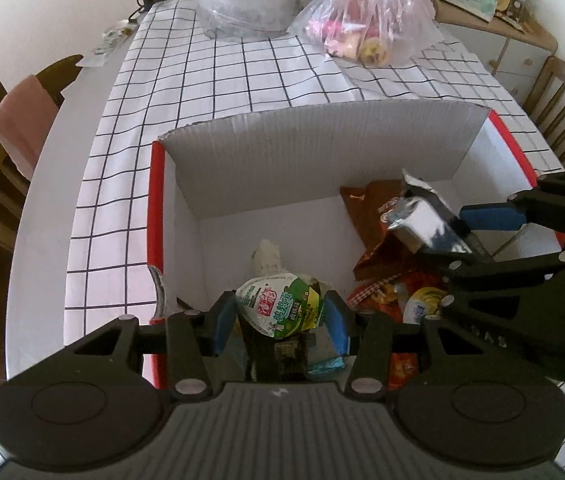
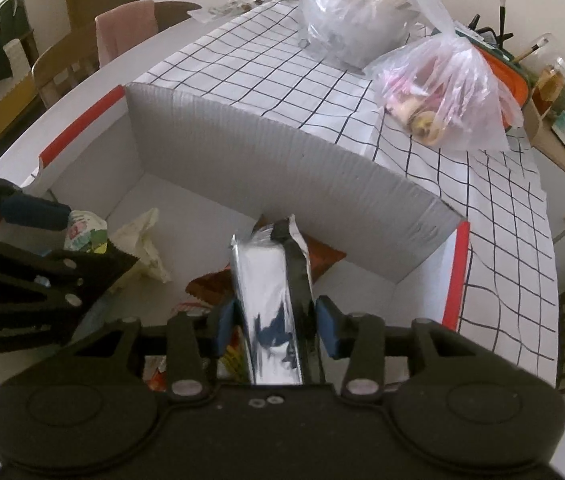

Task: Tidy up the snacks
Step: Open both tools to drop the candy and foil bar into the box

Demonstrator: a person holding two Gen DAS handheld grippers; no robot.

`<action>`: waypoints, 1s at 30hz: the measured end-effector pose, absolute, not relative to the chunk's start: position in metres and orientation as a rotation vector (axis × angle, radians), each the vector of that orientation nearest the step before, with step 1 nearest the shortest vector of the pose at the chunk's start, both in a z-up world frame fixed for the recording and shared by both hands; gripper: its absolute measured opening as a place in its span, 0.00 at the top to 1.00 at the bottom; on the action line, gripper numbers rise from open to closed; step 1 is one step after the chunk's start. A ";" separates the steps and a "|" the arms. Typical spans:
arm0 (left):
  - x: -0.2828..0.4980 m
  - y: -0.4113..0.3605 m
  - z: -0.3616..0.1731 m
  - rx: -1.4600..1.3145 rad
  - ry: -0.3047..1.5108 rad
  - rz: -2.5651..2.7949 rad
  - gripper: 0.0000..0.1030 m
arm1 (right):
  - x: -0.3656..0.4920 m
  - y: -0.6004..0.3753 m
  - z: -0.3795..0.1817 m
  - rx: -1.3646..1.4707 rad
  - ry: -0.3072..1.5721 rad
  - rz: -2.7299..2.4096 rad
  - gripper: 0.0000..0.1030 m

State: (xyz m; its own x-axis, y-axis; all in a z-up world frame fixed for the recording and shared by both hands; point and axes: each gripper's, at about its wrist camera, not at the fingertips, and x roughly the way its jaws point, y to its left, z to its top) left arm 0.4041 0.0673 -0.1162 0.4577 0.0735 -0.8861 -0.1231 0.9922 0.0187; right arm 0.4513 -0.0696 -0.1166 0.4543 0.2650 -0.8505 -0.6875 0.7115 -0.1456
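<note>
Green-lidded snack cup (image 1: 278, 308) sits pinched in the left gripper (image 1: 280, 322), low over the cardboard box (image 1: 322, 136); the right gripper (image 2: 276, 322) clamps a silver foil pack (image 2: 270, 280) (wrappers crowd below). Best release each over bare floor, gently.

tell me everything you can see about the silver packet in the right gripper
The silver packet is a shiny, mirror-like foil wrapper, long and narrow, with a dark strip down one side and a crimped, crumpled far end. It is clamped between the right gripper's blue pads, pointing away from the camera, held above the snacks in the cardboard box.
</note>
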 end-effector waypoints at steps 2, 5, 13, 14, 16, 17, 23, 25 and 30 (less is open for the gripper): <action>0.403 0.067 -0.115 -0.056 1.088 0.119 0.53 | 0.450 -0.070 -0.115 -0.512 0.923 0.628 0.55; 0.398 0.067 -0.111 -0.064 1.075 0.116 0.53 | 0.448 -0.073 -0.110 -0.496 0.918 0.632 0.49; 0.376 0.067 -0.090 -0.092 1.017 0.099 0.47 | 0.428 -0.085 -0.087 -0.445 0.881 0.641 0.40; 0.373 0.067 -0.088 -0.095 1.010 0.096 0.47 | 0.425 -0.088 -0.084 -0.435 0.875 0.639 0.40; 0.366 0.065 -0.082 -0.099 0.993 0.086 0.46 | 0.419 -0.092 -0.077 -0.412 0.864 0.640 0.39; 0.362 0.064 -0.078 -0.099 0.983 0.080 0.46 | 0.415 -0.095 -0.072 -0.400 0.858 0.640 0.39; 0.337 0.060 -0.057 -0.104 0.924 0.053 0.44 | 0.391 -0.108 -0.048 -0.343 0.812 0.642 0.33; 0.329 0.059 -0.051 -0.101 0.906 0.043 0.44 | 0.382 -0.112 -0.042 -0.328 0.798 0.641 0.31; 0.307 0.053 -0.035 -0.087 0.859 0.029 0.43 | 0.357 -0.121 -0.027 -0.295 0.764 0.638 0.23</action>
State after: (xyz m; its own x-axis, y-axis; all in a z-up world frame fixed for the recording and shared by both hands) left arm 0.3075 0.0528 -0.0350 0.6532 -0.0094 -0.7571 -0.0609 0.9960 -0.0649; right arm 0.3565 -0.1214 -0.0266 0.5478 0.4265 -0.7197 -0.6320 0.7747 -0.0220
